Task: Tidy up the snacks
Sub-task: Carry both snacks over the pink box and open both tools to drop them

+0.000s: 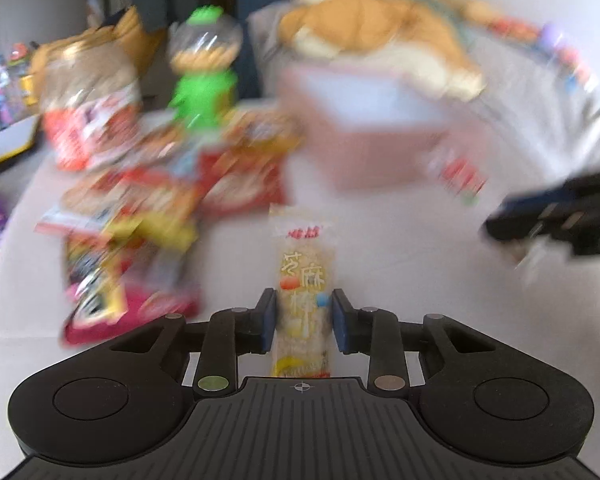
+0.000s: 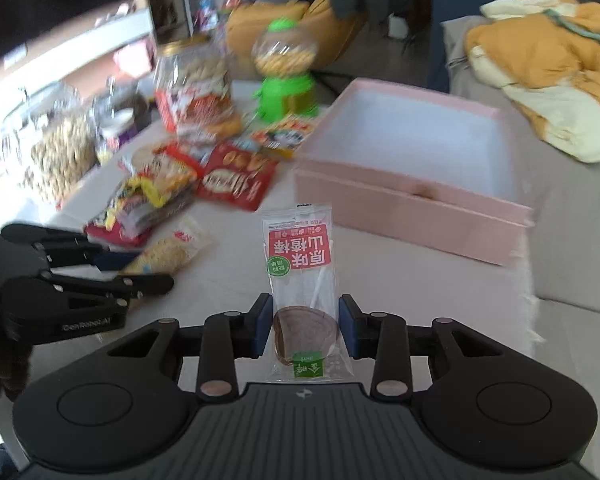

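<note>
Two claws clamped | left claw (image 1: 304,320): sesame stick pack (image 1: 305,280) | right claw (image 2: 305,326): hawthorn stick pack (image 2: 300,264)

A pale worktop (image 2: 420,280) carries a pink box (image 2: 412,184). Left of the box lies a heap of snack packets (image 2: 172,188); behind the heap stand a biscuit jar (image 2: 196,88) and a green dispenser (image 2: 286,80).

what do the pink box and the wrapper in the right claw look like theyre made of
Pink box: likely matte cardboard or thin board, with flat, straight walls and no shine. Hawthorn stick wrapper in the right claw: thin, glossy, clear plastic film; the stick and dark snack show through it.
</note>
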Available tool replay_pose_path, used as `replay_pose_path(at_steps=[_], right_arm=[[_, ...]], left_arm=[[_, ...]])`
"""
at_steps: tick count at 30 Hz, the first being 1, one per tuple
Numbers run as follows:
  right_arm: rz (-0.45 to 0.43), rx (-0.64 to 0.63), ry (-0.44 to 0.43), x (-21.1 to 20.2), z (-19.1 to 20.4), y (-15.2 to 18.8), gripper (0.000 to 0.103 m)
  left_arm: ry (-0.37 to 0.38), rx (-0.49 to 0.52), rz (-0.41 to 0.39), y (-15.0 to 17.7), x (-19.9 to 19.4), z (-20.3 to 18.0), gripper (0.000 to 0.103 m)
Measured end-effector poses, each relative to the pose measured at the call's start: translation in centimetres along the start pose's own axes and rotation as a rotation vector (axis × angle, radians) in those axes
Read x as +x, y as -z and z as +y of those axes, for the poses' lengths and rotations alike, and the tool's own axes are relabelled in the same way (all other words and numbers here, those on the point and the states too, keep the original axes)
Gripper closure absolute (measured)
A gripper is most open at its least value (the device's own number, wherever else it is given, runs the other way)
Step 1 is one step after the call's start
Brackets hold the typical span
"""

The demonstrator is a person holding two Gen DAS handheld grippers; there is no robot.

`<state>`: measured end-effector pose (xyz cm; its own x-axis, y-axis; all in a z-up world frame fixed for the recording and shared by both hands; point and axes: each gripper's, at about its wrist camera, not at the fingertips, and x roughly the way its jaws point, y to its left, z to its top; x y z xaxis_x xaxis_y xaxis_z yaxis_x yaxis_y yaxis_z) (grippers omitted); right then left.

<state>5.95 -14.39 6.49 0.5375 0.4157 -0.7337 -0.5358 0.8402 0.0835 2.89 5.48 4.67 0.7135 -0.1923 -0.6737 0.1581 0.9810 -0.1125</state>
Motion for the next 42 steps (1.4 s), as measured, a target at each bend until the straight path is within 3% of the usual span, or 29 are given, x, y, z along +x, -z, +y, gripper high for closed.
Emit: replay_pose_path(at_steps=[4, 7, 10, 13, 15, 19, 22, 26, 31, 36, 42], right_arm=[[-0.068, 0.046, 0.023, -2.5, -2.6, 0.0, 0.068], [-0.098, 0.098, 0.032, -3.2, -4.4, 0.0, 0.068], [-0.115, 0.144, 0.036, -3.3, -5.9, 0.1, 0.068], [-0.125, 0.172, 0.053, -3.0, -7.0, -0.5, 0.068], [-0.136, 0.191, 0.060, -2.9, -7.8, -1.5, 0.068], [-0.190, 0.230, 0.067, -3.0, -9.8, -4.2, 0.068], [-0.194, 0.263, 0.077, -0.9, -11.1, -7.5, 0.067], [-0.149, 0.259, 0.117, 4.1, -11.3, -11.1, 0.054], [-0.077, 0.195, 0.137, 7.9, -8.2, -12.5, 0.053], [-0.114, 0.148, 0.049, 8.8, -3.6, -13.6, 0.025], [-0.148, 0.179, 0.073, 13.2, 2.1, -16.0, 0.026]], left_arm=[[0.056, -0.019, -0.200, -5.4, -1.9, -2.1, 0.070], [0.097, -0.060, -0.259, -9.2, 0.0, -2.9, 0.070], [0.113, -0.101, -0.253, -11.8, 4.8, -3.2, 0.070], [0.130, -0.158, -0.137, -13.0, 10.7, -2.5, 0.069], [0.156, -0.209, -0.113, -13.1, 12.0, -1.4, 0.069], [0.231, -0.237, -0.206, -11.8, 8.9, 1.1, 0.069], [0.195, -0.243, -0.251, -9.9, 5.7, 3.5, 0.069], [0.131, -0.282, -0.235, -6.8, 3.0, 6.7, 0.069], [0.092, -0.276, -0.245, -3.0, 1.0, 9.0, 0.069], [0.062, -0.279, -0.220, -1.0, 0.7, 9.6, 0.069], [0.064, -0.276, -0.185, 0.8, -0.3, 10.1, 0.069]])
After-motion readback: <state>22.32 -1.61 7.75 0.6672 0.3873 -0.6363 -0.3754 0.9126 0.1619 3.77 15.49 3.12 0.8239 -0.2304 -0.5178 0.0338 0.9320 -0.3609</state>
